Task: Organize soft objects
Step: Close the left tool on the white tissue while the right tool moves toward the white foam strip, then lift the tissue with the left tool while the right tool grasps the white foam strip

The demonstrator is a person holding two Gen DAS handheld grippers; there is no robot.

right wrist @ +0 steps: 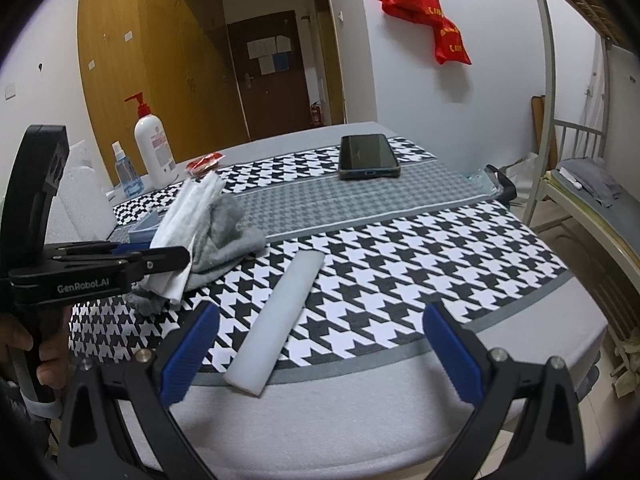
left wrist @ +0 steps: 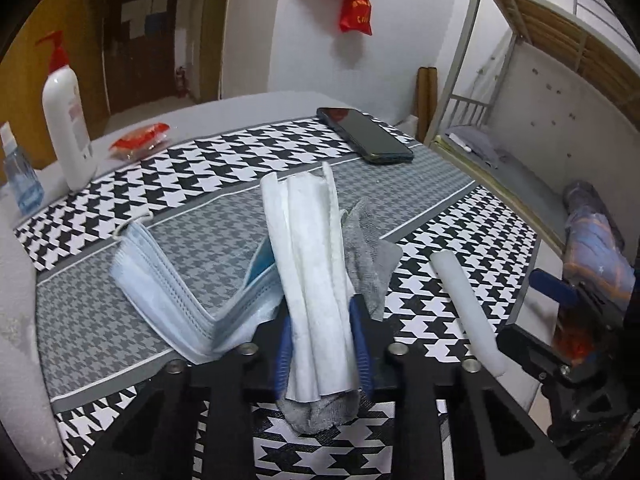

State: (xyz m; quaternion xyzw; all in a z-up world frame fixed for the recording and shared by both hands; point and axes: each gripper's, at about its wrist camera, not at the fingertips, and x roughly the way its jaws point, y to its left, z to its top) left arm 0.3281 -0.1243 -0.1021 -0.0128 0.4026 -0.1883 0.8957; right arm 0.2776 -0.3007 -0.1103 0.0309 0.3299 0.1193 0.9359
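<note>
Now left fingers (left wrist: 362, 344) pinch white cloth (left wrist: 312, 264); right fingers (right wrist: 452, 356) wide, foam bar (right wrist: 276, 320) between.

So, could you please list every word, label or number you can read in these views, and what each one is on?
"GenRobot.AI": white lettering on the black body of the left gripper.
Pump bottle: pink label, print too small to read.
Red bags on the wall: yellow characters, too blurred to read.
Papers on the door: unreadable.
Phone: dark screen, no text.
</note>
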